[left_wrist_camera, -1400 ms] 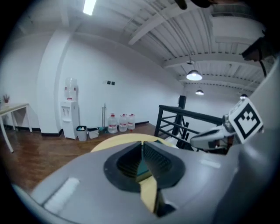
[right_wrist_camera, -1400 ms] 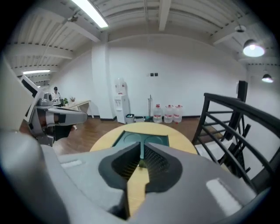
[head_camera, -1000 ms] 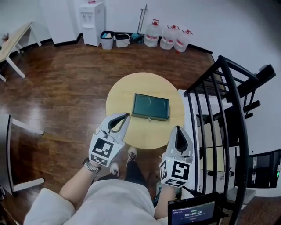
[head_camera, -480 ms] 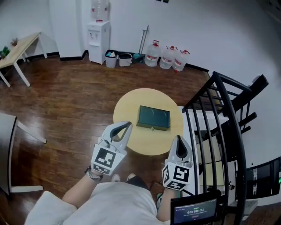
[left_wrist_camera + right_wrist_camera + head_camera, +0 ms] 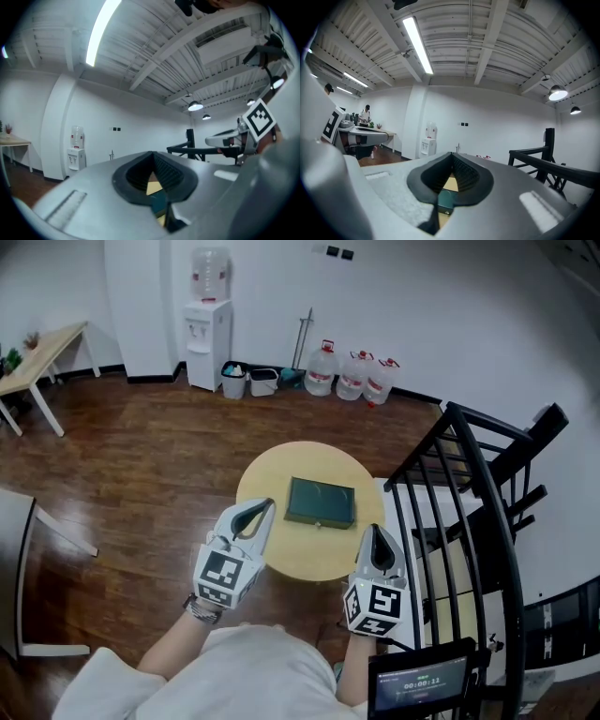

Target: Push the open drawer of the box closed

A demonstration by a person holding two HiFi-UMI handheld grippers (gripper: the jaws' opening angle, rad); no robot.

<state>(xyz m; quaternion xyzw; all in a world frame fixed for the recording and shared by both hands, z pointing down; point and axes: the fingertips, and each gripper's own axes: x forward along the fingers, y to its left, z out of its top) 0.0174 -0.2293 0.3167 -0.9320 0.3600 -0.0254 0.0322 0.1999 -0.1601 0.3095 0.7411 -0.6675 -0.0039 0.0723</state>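
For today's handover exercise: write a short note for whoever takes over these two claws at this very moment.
Left claw: shut, empty, short of the dark green flat box.
Right claw: shut, empty, also clear of it.
Box: on the round yellow wooden table, drawer front toward the person.
Done: nothing; no claw touches the box.
Left: push the drawer in; how far out it stands is unclear.

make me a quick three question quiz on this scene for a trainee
1. True or false: the left gripper and the right gripper both have their jaws together.
2. How many water jugs show in the head view? A two, B three, C five.
3. Fill in: the green box sits on a round ___ table.
Key: 1 true; 2 B; 3 yellow.
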